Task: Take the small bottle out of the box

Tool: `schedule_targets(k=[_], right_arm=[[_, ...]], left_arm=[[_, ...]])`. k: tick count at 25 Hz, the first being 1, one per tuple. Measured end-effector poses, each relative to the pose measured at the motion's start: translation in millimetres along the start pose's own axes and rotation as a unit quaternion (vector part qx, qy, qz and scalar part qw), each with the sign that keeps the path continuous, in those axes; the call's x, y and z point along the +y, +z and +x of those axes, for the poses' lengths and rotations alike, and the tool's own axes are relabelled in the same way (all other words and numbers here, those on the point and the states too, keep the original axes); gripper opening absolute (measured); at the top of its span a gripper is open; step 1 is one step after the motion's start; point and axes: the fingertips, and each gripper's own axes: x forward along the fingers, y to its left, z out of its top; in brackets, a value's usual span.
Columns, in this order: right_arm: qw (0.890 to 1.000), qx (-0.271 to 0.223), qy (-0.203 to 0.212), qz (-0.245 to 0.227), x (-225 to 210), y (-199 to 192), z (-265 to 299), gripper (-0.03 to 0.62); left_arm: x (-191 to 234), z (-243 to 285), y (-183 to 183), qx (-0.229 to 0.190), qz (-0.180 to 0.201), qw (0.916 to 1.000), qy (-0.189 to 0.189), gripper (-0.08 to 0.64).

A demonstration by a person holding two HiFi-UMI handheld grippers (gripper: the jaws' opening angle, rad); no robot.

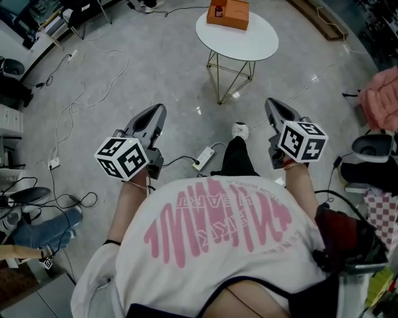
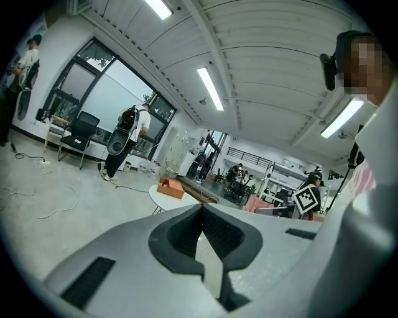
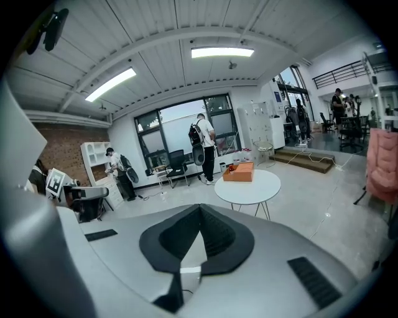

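Before the table, both grippers point forward.

A round white table on thin gold wire legs stands on the grey floor. A white power strip and loose cables lie nearer, and a pink chair sits at the right edge.

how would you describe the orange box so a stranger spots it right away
Look for the round white table on thin gold legs, standing alone on the grey floor. The orange box sits at its far edge, the only thing standing on that table.
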Motion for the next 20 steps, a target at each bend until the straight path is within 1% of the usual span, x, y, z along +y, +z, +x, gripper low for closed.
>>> schedule_targets(k=[3,5,8,11,15,20], right_arm=[[1.0,0.007,0.001,-0.016,-10,0,7,0.003],[1.0,0.012,0.002,-0.018,-22,2,13,0.003],[1.0,0.008,0.006,-0.018,-39,14,27,0.003],[1.0,0.008,0.014,-0.018,-58,28,45,0.003],[0.999,0.011,0.026,-0.022,-90,54,70,0.003],[0.999,0.01,0.032,-0.023,-147,95,108,0.003]], left_arm=[[2,10,3,-0.008,-0.001,0.9999,0.006,0.008],[1,21,5,-0.01,0.0,0.9999,0.009,0.008],[0,42,7,-0.007,0.002,0.9999,0.011,0.008],[4,67,17,-0.011,0.005,0.9998,0.016,0.008],[4,111,38,-0.02,0.006,0.9995,0.024,0.008],[3,175,67,-0.031,0.007,0.9991,0.029,0.008]])
